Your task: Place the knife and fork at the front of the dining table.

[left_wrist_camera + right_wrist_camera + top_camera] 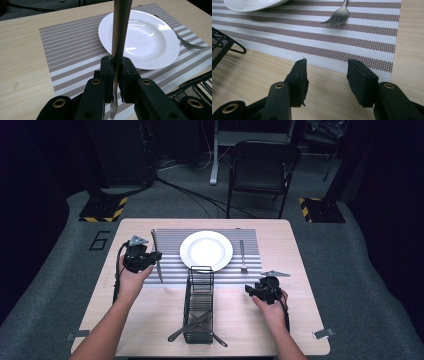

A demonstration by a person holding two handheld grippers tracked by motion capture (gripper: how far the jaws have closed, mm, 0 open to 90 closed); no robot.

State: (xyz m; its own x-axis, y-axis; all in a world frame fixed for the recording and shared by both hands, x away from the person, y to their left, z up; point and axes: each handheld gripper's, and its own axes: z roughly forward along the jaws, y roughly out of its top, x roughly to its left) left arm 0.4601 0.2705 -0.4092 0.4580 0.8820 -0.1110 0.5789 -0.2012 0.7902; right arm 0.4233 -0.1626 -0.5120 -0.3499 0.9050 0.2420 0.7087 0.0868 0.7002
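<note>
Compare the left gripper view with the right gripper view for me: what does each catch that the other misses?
Left gripper view alone: the left gripper, jaws shut on a knife whose blade points up across the frame.

Right gripper view alone: the right gripper, jaws open and holding nothing, over bare table just short of the mat's edge.

Both: the striped placemat, the white plate, the fork and a corner of the black wire basket.
</note>
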